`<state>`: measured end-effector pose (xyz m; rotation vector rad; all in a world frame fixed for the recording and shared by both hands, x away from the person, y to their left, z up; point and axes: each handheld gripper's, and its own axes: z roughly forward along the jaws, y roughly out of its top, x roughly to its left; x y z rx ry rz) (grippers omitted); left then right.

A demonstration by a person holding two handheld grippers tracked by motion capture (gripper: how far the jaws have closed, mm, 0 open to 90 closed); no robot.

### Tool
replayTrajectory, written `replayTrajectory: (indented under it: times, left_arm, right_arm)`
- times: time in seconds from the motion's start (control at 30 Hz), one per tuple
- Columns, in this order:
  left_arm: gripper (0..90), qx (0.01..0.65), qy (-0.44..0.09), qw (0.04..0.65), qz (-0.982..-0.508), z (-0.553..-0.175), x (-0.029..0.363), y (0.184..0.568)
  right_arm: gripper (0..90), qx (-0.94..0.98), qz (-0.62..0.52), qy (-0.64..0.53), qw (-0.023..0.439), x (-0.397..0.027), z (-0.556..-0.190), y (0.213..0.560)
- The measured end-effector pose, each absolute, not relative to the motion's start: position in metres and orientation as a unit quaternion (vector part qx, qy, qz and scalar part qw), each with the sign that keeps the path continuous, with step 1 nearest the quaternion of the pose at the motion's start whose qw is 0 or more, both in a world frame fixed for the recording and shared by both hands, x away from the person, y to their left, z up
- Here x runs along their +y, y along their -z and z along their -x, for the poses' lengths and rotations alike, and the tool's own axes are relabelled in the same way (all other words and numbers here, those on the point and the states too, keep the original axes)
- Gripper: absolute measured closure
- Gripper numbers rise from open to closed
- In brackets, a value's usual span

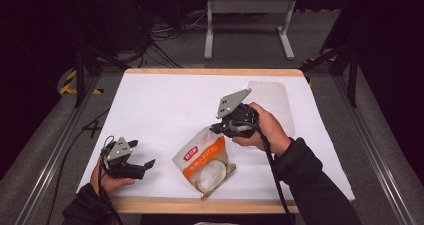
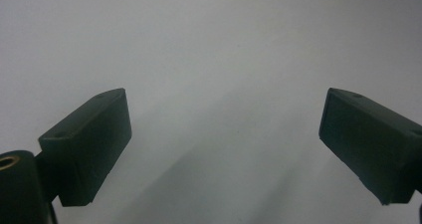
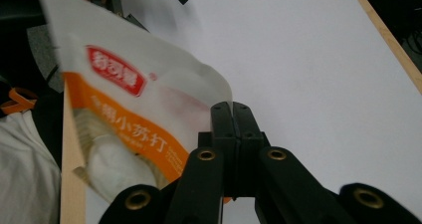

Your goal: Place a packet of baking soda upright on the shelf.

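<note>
A white and orange snack bag (image 1: pixel 202 160) with a red label lies near the front of the white table (image 1: pixel 165 100), its far corner raised. My right gripper (image 1: pixel 220 127) is shut on that corner. In the right gripper view the two jaws (image 3: pixel 232 109) meet on the edge of the bag (image 3: pixel 129 114), which hangs to the left. My left gripper (image 1: pixel 141 153) rests at the front left of the table, a short way left of the bag. In the left gripper view its jaws (image 2: pixel 224 134) stand wide open over bare table (image 2: pixel 224 45), with nothing between them.
A clear plastic container (image 1: pixel 272 97) sits on the table behind my right hand. The table's wooden front edge (image 1: pixel 200 205) runs just below the bag. Metal frame rails flank the table on both sides.
</note>
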<state>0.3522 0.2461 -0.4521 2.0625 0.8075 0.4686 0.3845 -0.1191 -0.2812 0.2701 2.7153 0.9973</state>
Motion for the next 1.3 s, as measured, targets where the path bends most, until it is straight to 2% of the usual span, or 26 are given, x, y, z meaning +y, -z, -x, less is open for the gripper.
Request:
replayTrajectory:
  times: [0.33,0.57,0.67,0.8,0.93,1.3]
  left_arm:
    - [6.1,0.332,-0.197,0.447,-0.807,-0.351,0.251,0.448]
    - [6.1,0.330,-0.194,0.442,-0.811,-0.352,0.250,0.449]
    - [6.1,0.329,-0.194,0.442,-0.812,-0.352,0.250,0.449]
    - [6.1,0.328,-0.193,0.440,-0.814,-0.352,0.250,0.449]
    - [6.1,0.329,-0.192,0.438,-0.814,-0.352,0.250,0.450]
    - [6.2,0.326,-0.189,0.434,-0.818,-0.352,0.248,0.451]
  right_arm:
    - [90.0,0.915,-0.110,-0.360,0.143,-0.137,-0.382,0.263]
    - [90.0,0.911,-0.130,-0.348,0.177,-0.145,-0.386,0.256]
    - [90.0,0.910,-0.138,-0.353,0.170,-0.148,-0.390,0.254]
    - [90.0,0.904,-0.156,-0.349,0.189,-0.156,-0.397,0.249]
    - [90.0,0.900,-0.167,-0.356,0.189,-0.166,-0.402,0.243]
    - [90.0,0.872,-0.182,-0.391,0.230,-0.192,-0.407,0.212]
